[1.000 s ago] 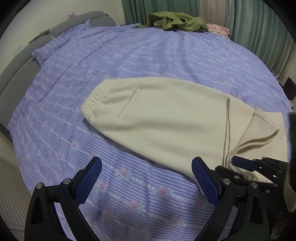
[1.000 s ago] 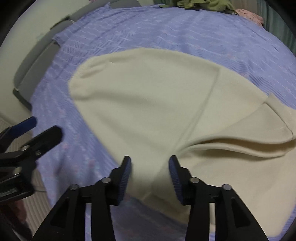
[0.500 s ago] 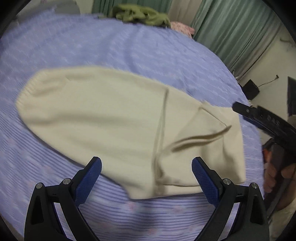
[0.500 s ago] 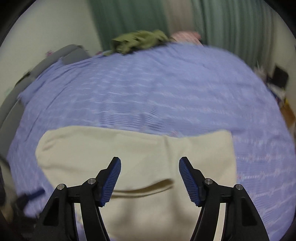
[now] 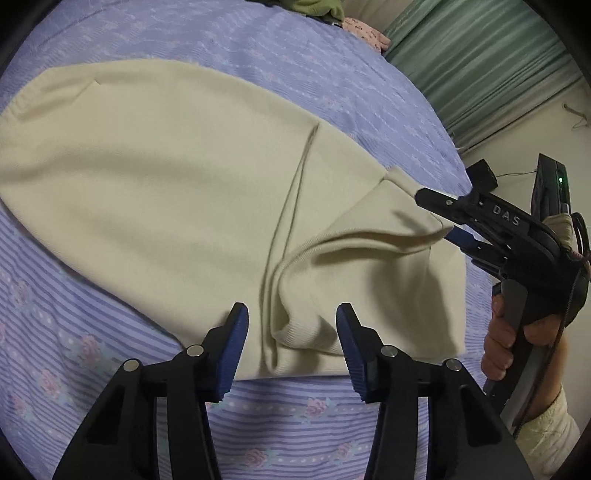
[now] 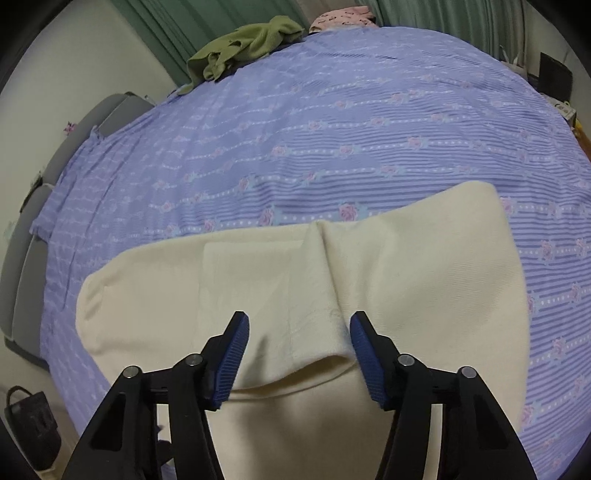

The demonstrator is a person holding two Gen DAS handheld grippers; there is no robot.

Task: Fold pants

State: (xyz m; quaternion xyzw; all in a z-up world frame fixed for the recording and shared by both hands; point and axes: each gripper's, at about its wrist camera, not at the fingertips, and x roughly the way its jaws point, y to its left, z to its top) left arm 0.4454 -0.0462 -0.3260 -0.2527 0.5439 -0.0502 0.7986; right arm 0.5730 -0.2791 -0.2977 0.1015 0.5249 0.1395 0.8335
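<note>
Cream pants lie on the purple-sheeted bed.

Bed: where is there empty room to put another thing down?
The big free patch is the purple bedspread between the cream pants and the green clothes and pink cloth heaped at the far edge. A narrow strip of sheet runs in front of the pants, by the left gripper. It is crowded where both grippers close in on the folded hems.

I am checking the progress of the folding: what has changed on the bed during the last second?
Both grippers moved to the cuff end of the cream pants. The left gripper came down over the bunched cuffs, its fingers closing in without gripping yet. The right gripper swung round to the raised hem fold, also gripping nothing. The pants, the bedspread and the green garment stayed put.
</note>
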